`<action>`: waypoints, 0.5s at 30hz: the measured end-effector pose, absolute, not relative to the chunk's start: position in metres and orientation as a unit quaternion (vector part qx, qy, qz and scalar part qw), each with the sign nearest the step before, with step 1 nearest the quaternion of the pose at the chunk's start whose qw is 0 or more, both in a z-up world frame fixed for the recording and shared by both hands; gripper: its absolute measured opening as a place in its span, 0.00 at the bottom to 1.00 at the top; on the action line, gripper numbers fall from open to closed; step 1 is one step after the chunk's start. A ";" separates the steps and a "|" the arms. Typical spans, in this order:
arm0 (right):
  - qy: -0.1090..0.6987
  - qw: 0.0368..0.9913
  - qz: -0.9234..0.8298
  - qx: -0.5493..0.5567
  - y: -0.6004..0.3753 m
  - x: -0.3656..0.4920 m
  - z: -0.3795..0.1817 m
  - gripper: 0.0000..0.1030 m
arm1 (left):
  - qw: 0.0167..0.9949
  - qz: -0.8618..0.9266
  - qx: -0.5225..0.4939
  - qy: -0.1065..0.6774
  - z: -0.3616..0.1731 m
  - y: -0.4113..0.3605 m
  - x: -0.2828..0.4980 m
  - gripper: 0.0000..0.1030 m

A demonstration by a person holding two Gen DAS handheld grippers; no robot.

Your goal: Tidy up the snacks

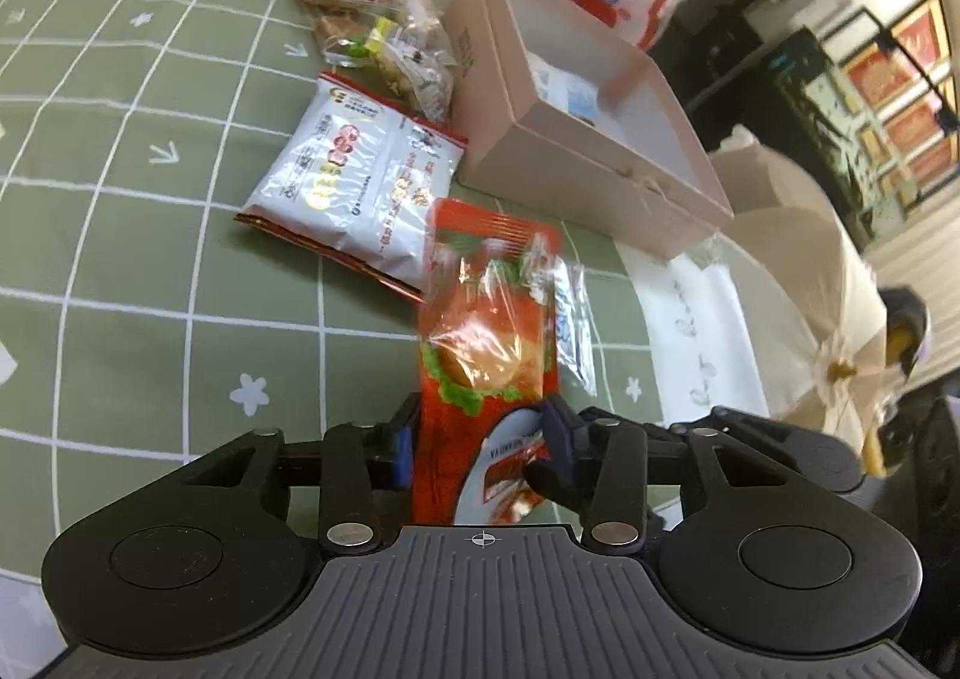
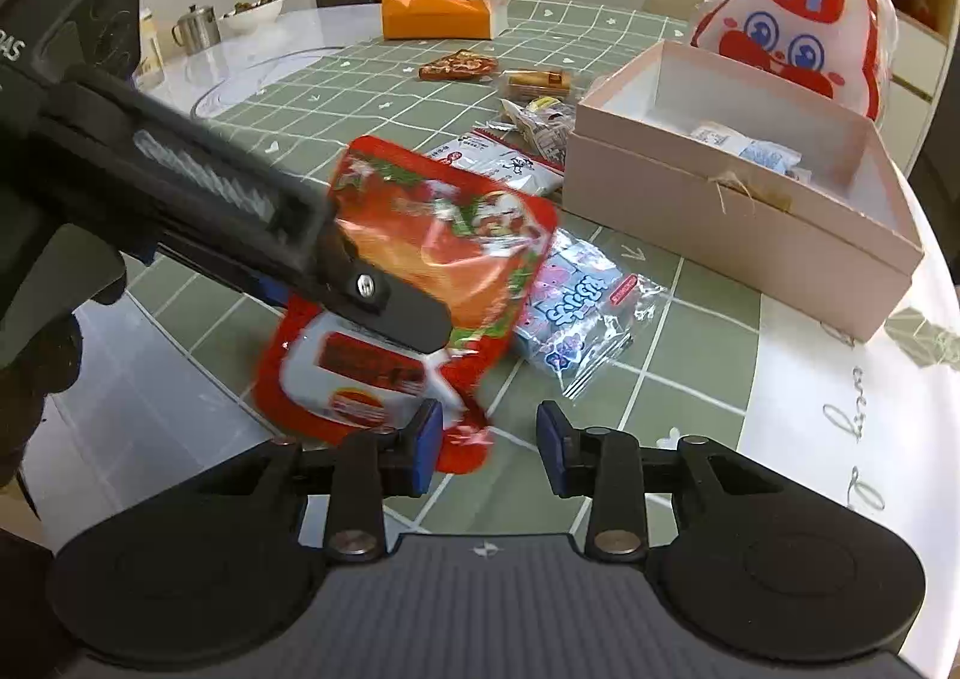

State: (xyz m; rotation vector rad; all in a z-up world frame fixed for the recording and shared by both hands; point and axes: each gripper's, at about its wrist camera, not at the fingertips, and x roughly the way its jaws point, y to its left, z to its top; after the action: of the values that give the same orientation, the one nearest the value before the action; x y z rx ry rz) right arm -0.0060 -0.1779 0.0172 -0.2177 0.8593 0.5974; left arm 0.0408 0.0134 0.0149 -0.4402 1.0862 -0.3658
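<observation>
My left gripper (image 1: 480, 433) pinches the red snack pouch (image 1: 489, 319), long axis pointing ahead toward the open pink box (image 1: 576, 169), bare cloth to its left, while my right gripper (image 2: 489, 442) sits narrowed, empty.

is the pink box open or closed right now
Open. The pink box has no lid on it, and both views look straight into its white inside, where a few pale packets lie.

Bright, even indoor light; glare on the red packet (image 1: 480, 343) film and the glossy table (image 2: 840, 379). Fisheye bending at edges, dark corners.
</observation>
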 end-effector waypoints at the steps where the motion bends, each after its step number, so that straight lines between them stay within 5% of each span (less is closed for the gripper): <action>1: 0.407 0.861 0.287 -0.102 -0.178 -0.009 0.019 0.35 | 0.811 -0.177 -0.211 0.515 0.014 0.012 0.042 0.40; 6: 0.399 0.864 0.289 -0.107 -0.179 -0.016 0.024 0.35 | 0.802 -0.180 -0.222 0.525 0.014 0.014 0.042 0.35; 7: 0.397 0.866 0.286 -0.104 -0.182 -0.016 0.027 0.38 | 0.805 -0.179 -0.222 0.521 0.016 0.015 0.040 0.28; 11: 0.397 0.882 0.244 -0.076 -0.200 -0.006 0.036 0.57 | 0.826 -0.160 -0.193 0.505 0.032 0.025 0.028 0.26; 15: 0.404 0.894 0.190 -0.039 -0.219 0.018 0.041 0.58 | 0.839 -0.138 -0.177 0.496 0.042 0.037 0.020 0.25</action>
State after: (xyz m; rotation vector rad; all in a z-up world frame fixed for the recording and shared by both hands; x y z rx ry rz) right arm 0.0176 -0.2195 0.0408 -0.0812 0.8382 0.3948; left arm 0.0196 0.0369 0.0423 -0.3754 1.0497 -0.2915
